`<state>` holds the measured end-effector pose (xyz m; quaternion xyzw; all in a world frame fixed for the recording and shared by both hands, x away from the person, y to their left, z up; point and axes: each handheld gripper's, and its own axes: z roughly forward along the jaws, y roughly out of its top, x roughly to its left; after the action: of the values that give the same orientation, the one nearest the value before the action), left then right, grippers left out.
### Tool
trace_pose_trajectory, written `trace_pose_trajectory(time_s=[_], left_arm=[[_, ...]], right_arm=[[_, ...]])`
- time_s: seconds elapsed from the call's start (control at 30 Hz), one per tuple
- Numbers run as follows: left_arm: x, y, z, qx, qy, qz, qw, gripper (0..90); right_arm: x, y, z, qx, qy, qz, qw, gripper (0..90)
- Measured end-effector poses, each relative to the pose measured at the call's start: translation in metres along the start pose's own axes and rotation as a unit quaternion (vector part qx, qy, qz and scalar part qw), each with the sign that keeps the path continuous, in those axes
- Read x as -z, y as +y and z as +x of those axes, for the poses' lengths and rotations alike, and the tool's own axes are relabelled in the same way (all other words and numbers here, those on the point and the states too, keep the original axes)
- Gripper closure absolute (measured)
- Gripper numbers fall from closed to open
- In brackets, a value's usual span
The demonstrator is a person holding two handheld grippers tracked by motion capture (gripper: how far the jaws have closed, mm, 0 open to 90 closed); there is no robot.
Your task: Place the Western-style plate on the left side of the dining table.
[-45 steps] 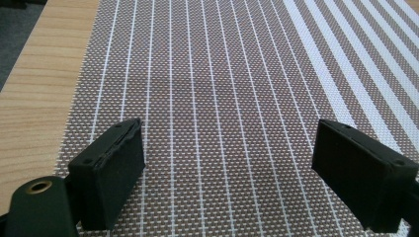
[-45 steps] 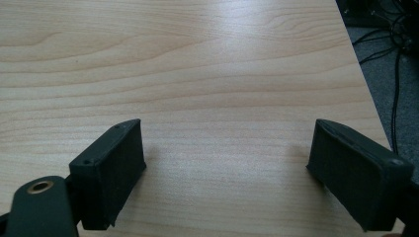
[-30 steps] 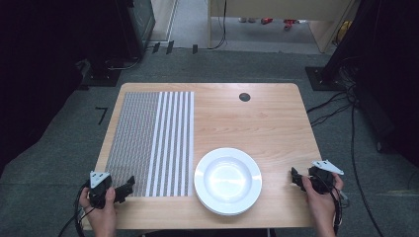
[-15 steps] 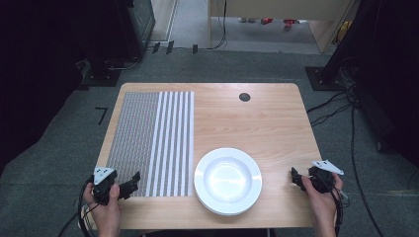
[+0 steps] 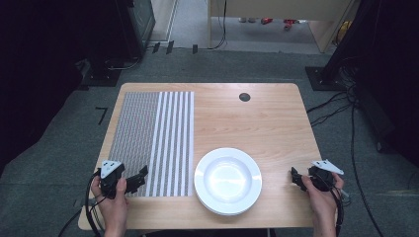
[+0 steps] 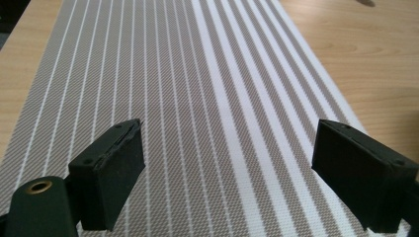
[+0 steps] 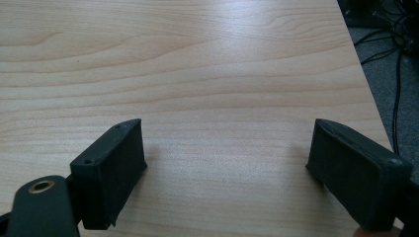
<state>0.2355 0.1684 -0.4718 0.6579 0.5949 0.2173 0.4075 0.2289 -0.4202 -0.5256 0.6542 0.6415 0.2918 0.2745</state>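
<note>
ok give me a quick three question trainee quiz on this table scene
1. True or false: the left gripper is over the near end of the grey-and-white striped woven placemat.
2. What lies between the two grippers on the light wooden table?
A. a round white plate
B. a glass bowl
C. a folded towel
3. Fill in: the right gripper stands with its jaws ____.

Key: 1 true; 2 A; 3 open.

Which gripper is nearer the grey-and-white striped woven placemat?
Left. The left gripper hovers over the striped woven placemat at its near edge; the right gripper sits beyond the white plate, near the table's right edge.
</note>
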Motion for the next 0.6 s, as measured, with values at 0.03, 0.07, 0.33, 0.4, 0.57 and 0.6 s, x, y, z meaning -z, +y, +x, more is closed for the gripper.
trace_pose_trajectory(time_s=[0.03, 0.07, 0.33, 0.4, 0.57, 0.6], left_arm=[[-0.001, 0.002, -0.003, 0.001, -0.004, -0.001, 1.0000, 12.7], [-0.003, 0.003, -0.006, 0.001, -0.007, -0.002, 1.0000, 12.7], [-0.015, 0.011, -0.036, -0.003, -0.036, -0.005, 0.9994, 12.8], [-0.018, 0.012, -0.044, -0.012, -0.044, -0.002, 0.9989, 12.8], [-0.024, 0.009, -0.053, -0.016, -0.062, 0.003, 0.9979, 12.8], [-0.024, 0.008, -0.054, -0.013, -0.067, 0.004, 0.9977, 12.8]], right_arm=[[0.000, 0.000, 0.000, 0.000, 0.000, 0.000, 1.0000, 13.9], [0.000, 0.000, 0.000, 0.000, 0.000, 0.000, 1.0000, 13.9], [0.000, 0.000, 0.000, 0.000, 0.000, 0.000, 1.0000, 13.9], [0.000, 0.000, 0.000, 0.001, 0.000, 0.000, 1.0000, 13.9], [0.000, 0.000, 0.000, 0.001, 0.000, 0.000, 1.0000, 13.9], [0.000, 0.000, 0.000, 0.001, 0.000, 0.000, 1.0000, 13.9]])
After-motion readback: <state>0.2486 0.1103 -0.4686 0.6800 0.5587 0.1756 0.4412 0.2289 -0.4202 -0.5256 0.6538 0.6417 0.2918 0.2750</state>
